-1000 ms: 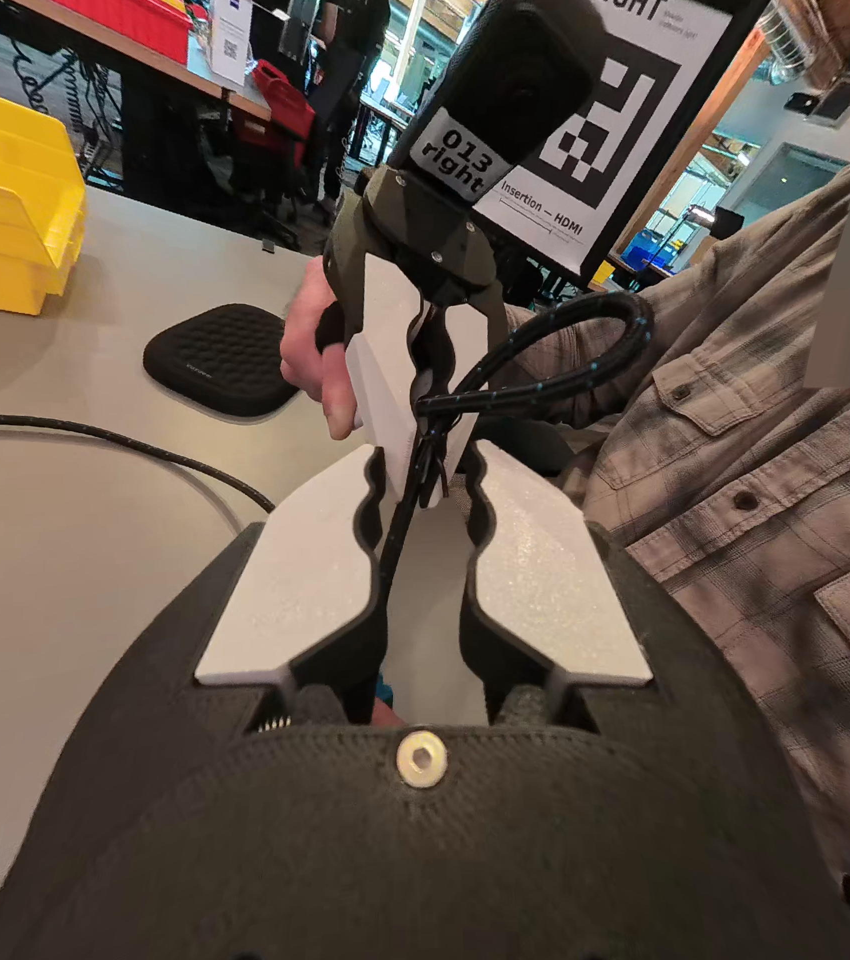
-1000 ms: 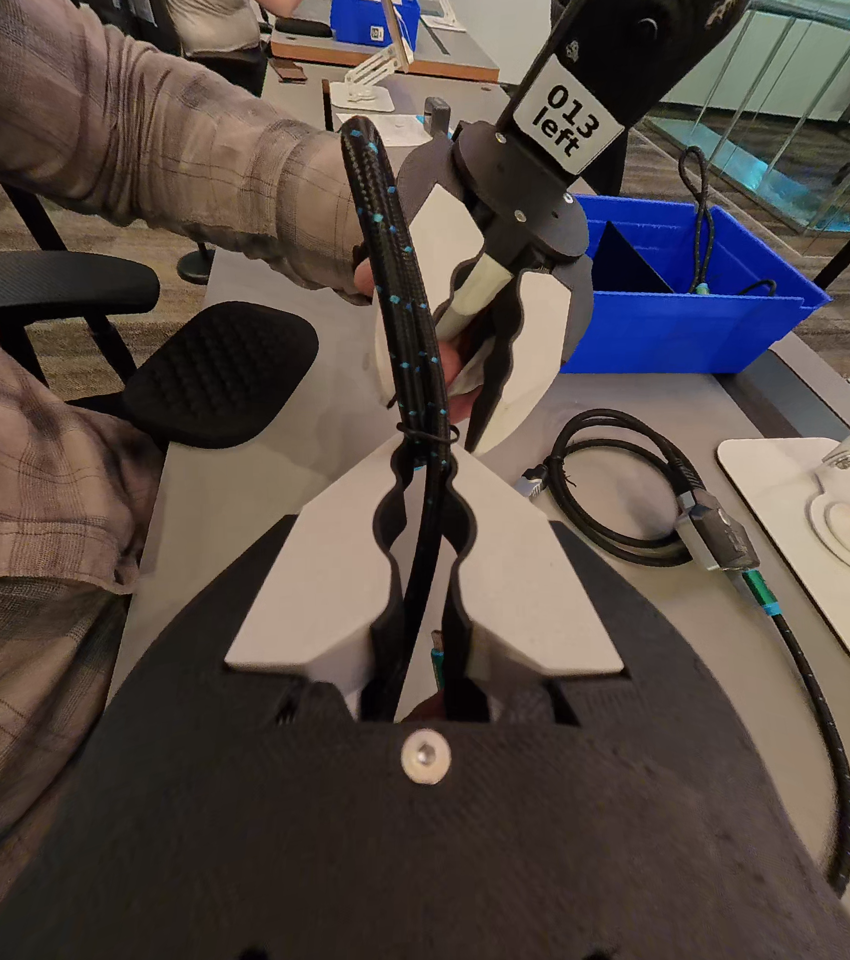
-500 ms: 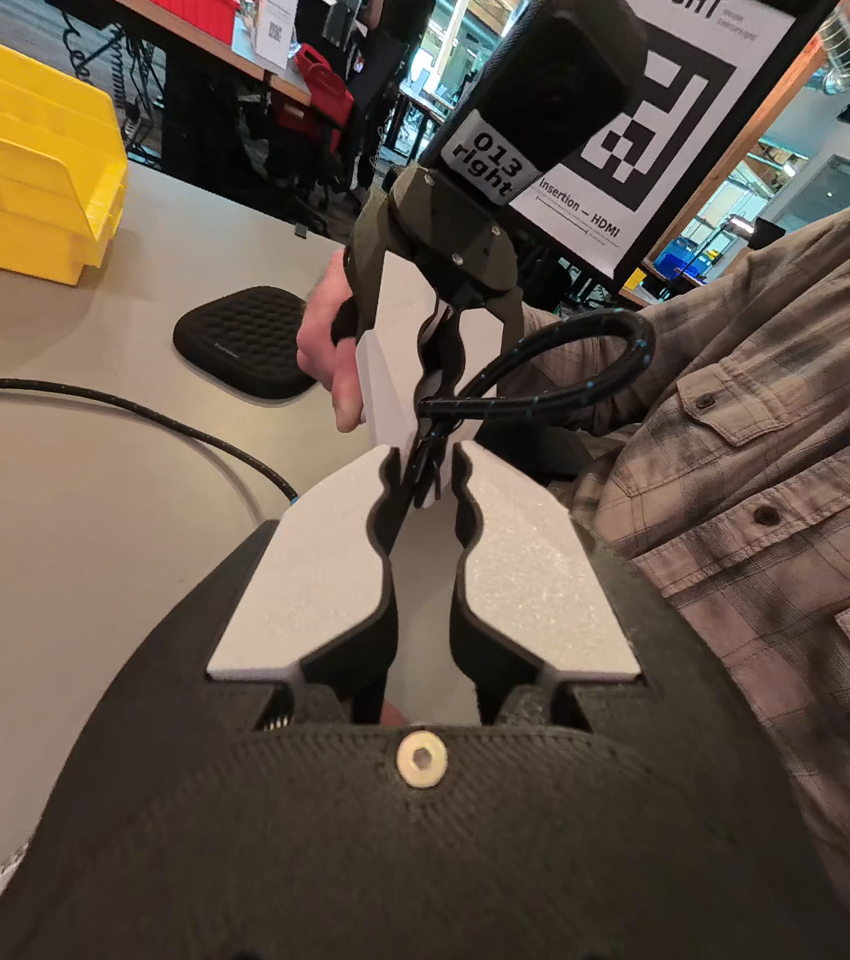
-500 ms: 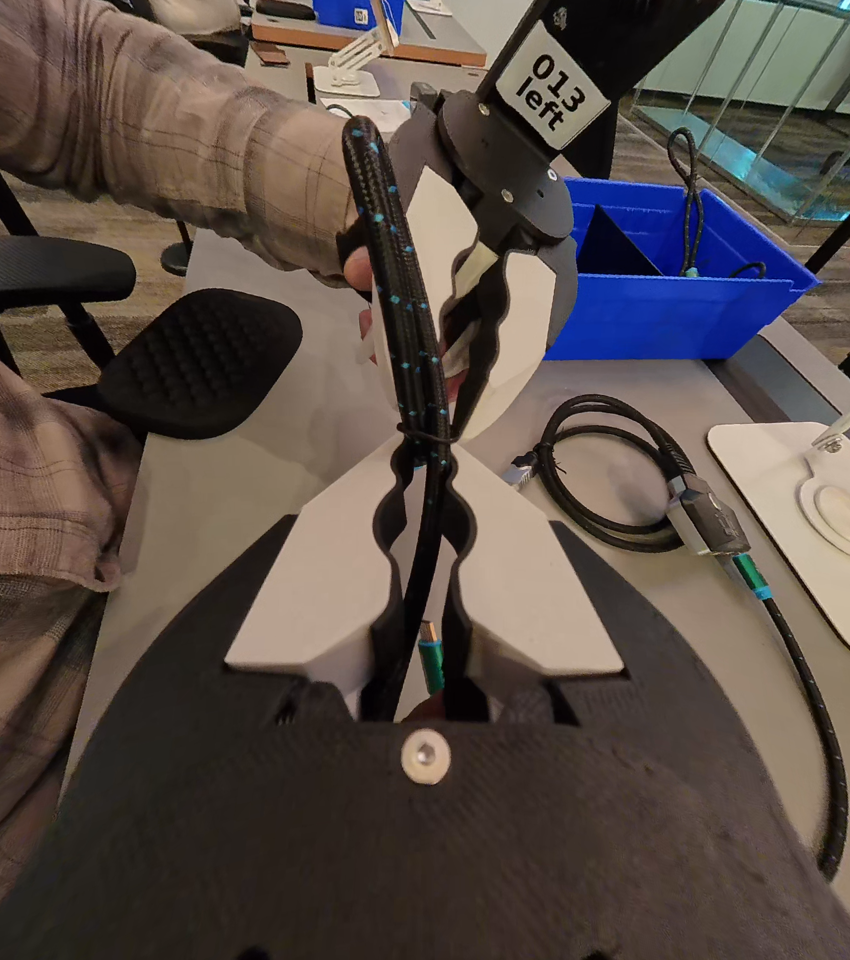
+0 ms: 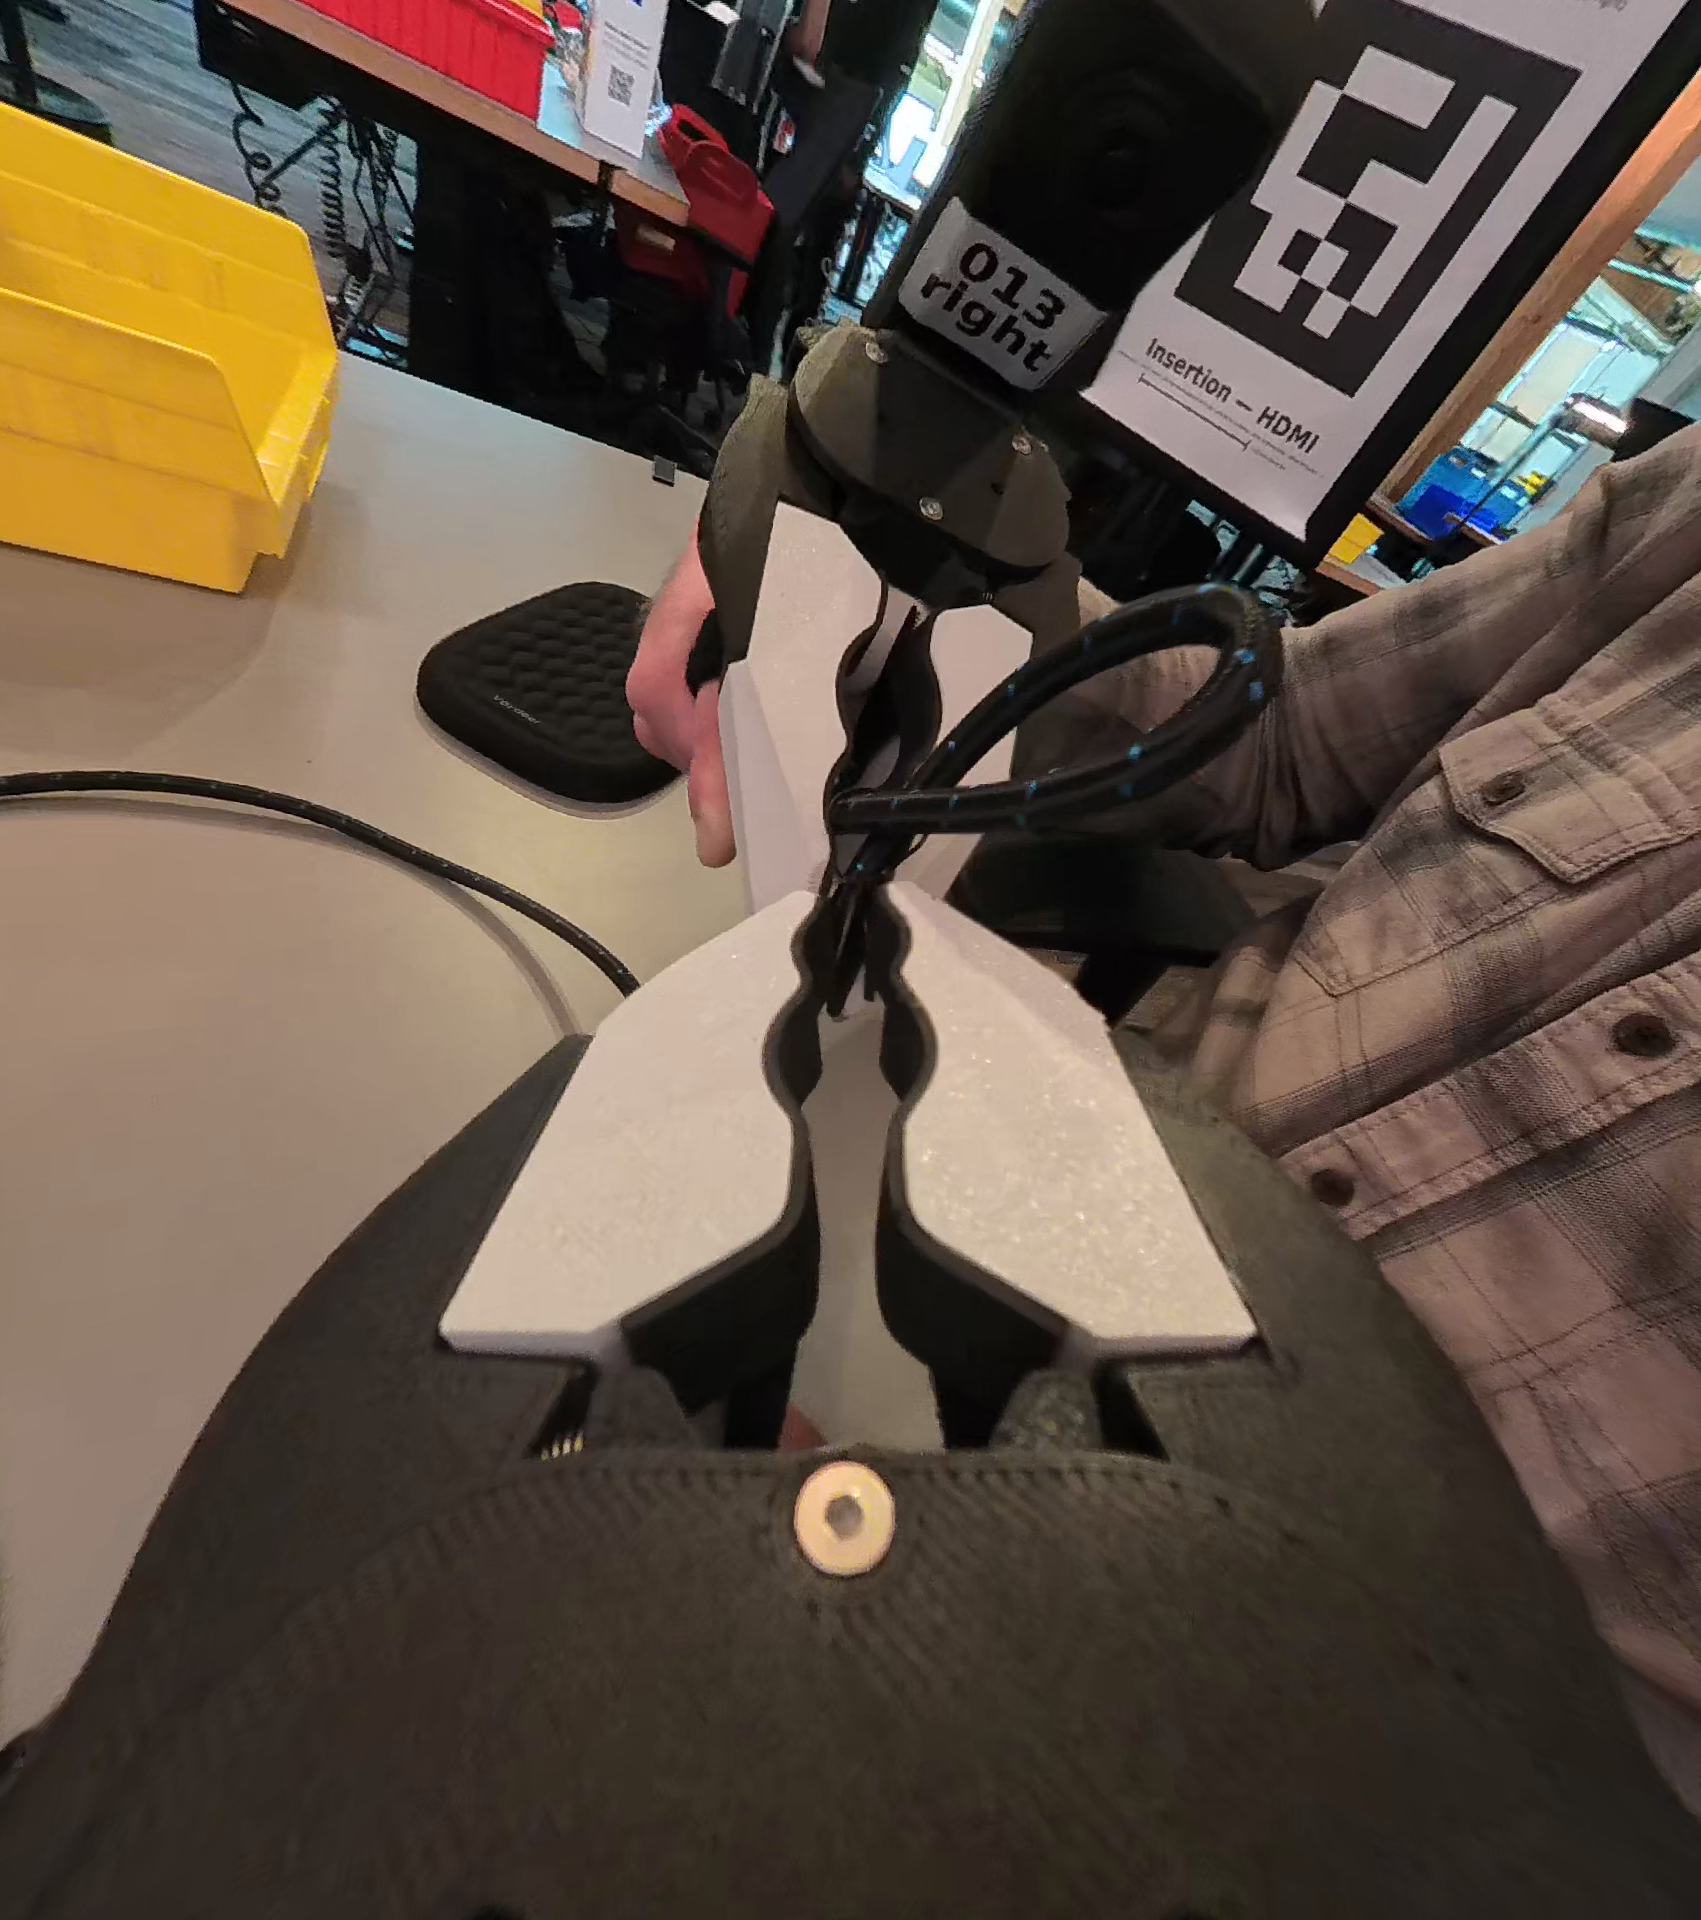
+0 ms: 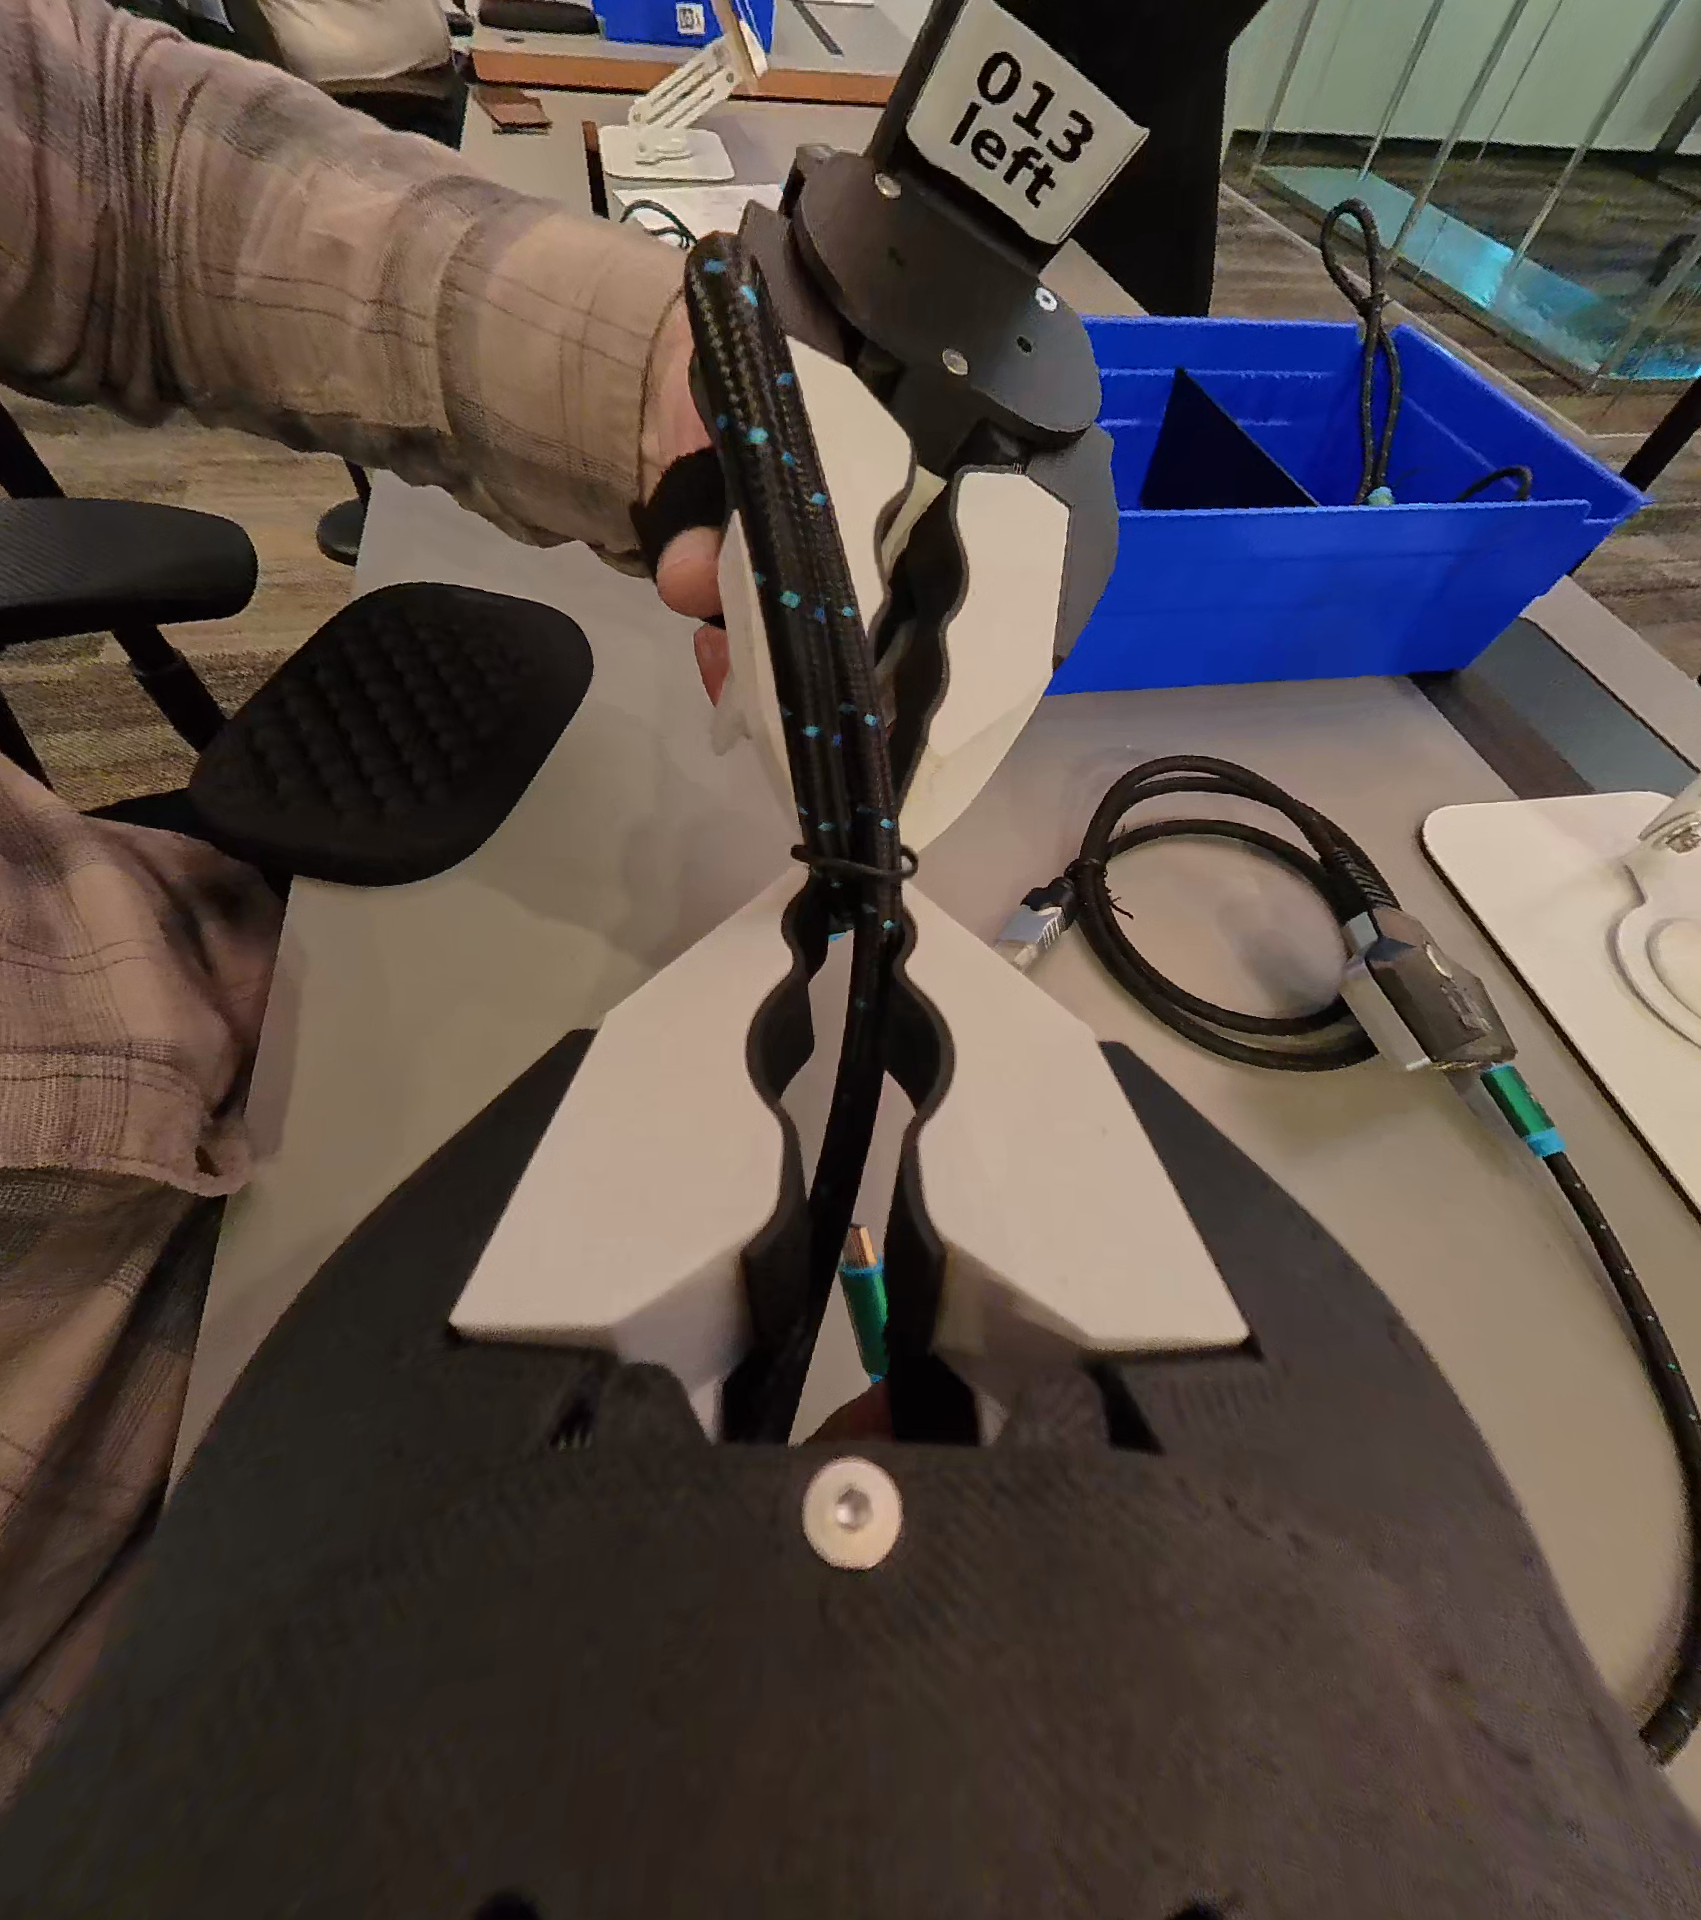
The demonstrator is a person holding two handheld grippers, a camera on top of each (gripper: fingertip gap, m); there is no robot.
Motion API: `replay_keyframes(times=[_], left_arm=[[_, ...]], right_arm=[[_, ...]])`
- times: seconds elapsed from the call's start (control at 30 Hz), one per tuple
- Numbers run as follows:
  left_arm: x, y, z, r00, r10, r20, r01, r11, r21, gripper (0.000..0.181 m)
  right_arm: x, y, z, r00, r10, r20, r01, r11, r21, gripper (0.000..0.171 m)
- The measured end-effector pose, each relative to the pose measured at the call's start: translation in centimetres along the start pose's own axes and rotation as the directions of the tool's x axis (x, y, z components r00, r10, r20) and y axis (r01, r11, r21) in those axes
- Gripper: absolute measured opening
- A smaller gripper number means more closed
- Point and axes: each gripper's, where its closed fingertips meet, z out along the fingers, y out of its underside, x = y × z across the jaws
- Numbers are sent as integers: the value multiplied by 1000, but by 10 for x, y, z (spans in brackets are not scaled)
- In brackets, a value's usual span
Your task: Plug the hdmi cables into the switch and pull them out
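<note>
Between right gripper (image 6: 851,914) fingertips: bundled cable (image 6: 804,665), left gripper (image 5: 851,914) pinching tie.

The lower end of the bundled HDMI cable (image 6: 830,665) passes behind the right gripper's (image 6: 851,914) fingers, so its full run is hidden; only a green connector (image 6: 864,1299) shows in the gap. What the left gripper (image 5: 851,914) pinches at its tips is too dark and small to identify: a tie or a cable strand. A second cable (image 5: 254,805) enters from the table's left edge and vanishes under the left gripper body. The loose cable (image 6: 1656,1403) near the table's right edge ends behind the right gripper body. The yellow bin (image 5: 98,364) and white base plate (image 6: 1604,935) are cut off by picture edges.
</note>
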Motion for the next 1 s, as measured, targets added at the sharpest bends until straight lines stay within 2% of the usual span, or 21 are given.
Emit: replay_keyframes(times=[0.17, 0.3, 0.47, 0.53, 0.6, 0.7, 0.8, 0.9, 1.0], left_arm=[[1, 1, 1, 999, 33, 12, -33, 999, -10, 3], [-3, -5, 2, 973, 174, 153, -173, 985, -23, 2], [-12, -14, -2, 820, 439, 368, -400, 899, -179, 1], [-14, -20, -5, 692, 570, 443, -497, 821, -280, 1], [-16, -25, -8, 493, 725, 481, -593, 685, -424, 1], [-12, -38, -12, 100, 878, 468, -671, 407, -620, 1], [-1, -53, -18, -312, 888, 337, -624, 75, -777, 1], [5, -54, -19, -537, 822, 188, -551, -174, -816, 1], [9, -49, -20, -606, 787, 115, -521, -283, -805, 1]], right_arm=[[2, 0, 0, 1000, 7, -13, -7, 1000, 1, 4], [6, -2, -3, 998, 60, -10, -60, 998, 24, 4], [7, -6, -5, 990, 138, 16, -139, 989, 54, 4], [7, -9, -5, 981, 191, 39, -194, 978, 76, 4], [5, -12, -5, 964, 255, 80, -262, 959, 106, 4], [-2, -28, -8, 904, 371, 214, -413, 888, 204, 4], [-9, -40, -10, 844, 431, 320, -518, 811, 272, 4], [-18, -46, -11, 793, 456, 404, -583, 760, 287, 4], [-24, -46, -9, 776, 452, 439, -596, 752, 279, 4]])
